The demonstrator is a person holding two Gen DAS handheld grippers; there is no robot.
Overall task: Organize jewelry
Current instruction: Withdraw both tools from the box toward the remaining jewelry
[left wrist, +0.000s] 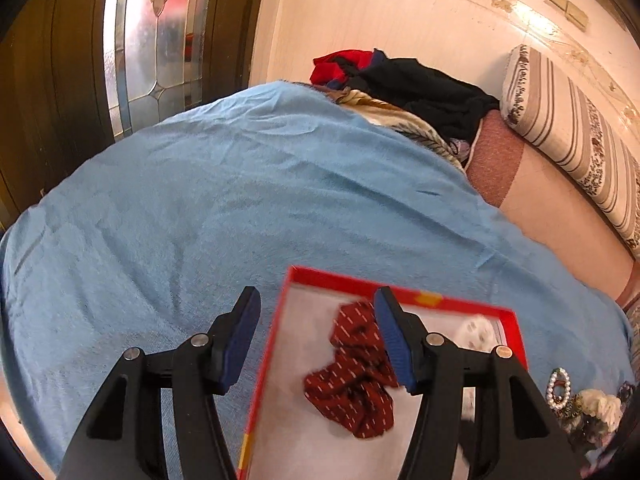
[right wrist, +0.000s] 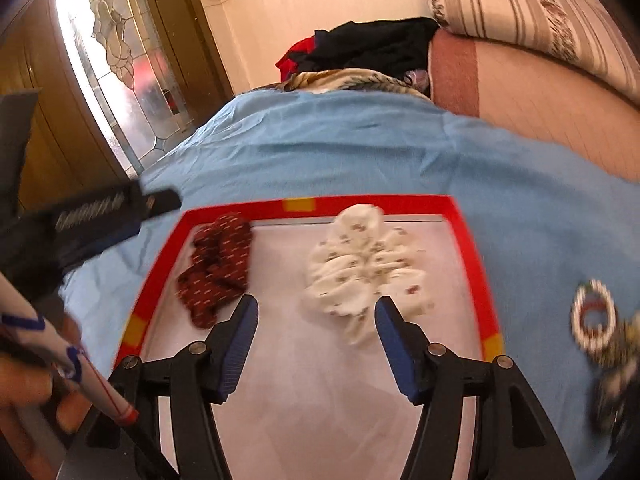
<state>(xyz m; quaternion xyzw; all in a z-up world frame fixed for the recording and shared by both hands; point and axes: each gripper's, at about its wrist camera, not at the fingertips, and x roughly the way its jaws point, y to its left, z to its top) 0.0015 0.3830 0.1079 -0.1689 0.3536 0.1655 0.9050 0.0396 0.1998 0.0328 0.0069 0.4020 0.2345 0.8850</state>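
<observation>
While both the left gripper [left wrist: 318,334] and right gripper [right wrist: 316,336] hang apart and empty over the red box [right wrist: 368,202] holding two scrunchies, remaining jewelry pile [right wrist: 600,344] lies beside it; a hasty grab could scatter it.

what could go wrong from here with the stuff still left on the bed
The leftover pile beside the red box looks tangled, so lifting the pearl ring may drag its neighbours along. The box sits on soft blue bedding, so pressing on its rim might tip it and shift the white scrunchie.
</observation>
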